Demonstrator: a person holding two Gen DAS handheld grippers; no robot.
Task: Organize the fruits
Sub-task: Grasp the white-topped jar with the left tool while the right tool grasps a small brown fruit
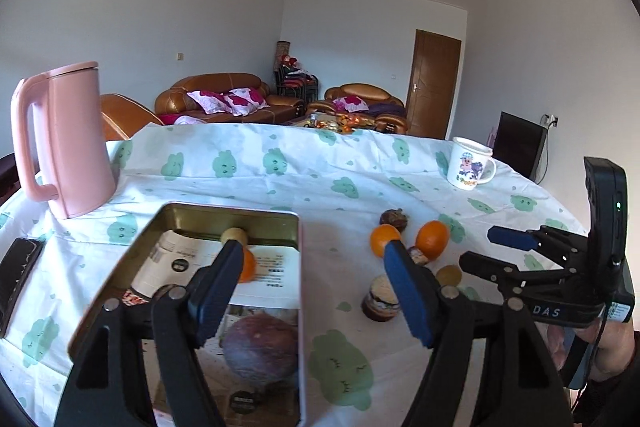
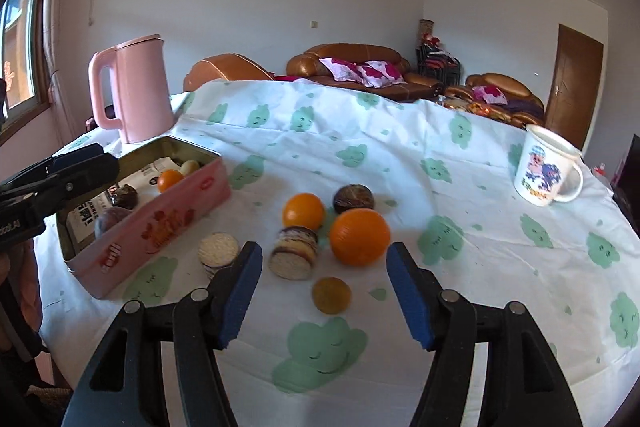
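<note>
Nearest, the right tool [image 2: 322, 301] hangs released and empty above the cloud-printed cloth of the surface [image 2: 500, 267], its jaws framing a small yellow-brown round fruit [image 2: 331, 295], probably the next pick. Just beyond lie a large orange [image 2: 359, 237], a smaller orange [image 2: 303, 211] and dark striped round pieces [image 2: 295, 253], loose and unsorted. The left tool [image 1: 316, 287], also released and empty, hovers over the pink rectangular tin [image 2: 160, 223], which already gathers a purple fruit [image 1: 261, 347] and a little orange [image 1: 248, 265]. Farthest stands a pink kettle [image 2: 138, 87], clear of the work.
</note>
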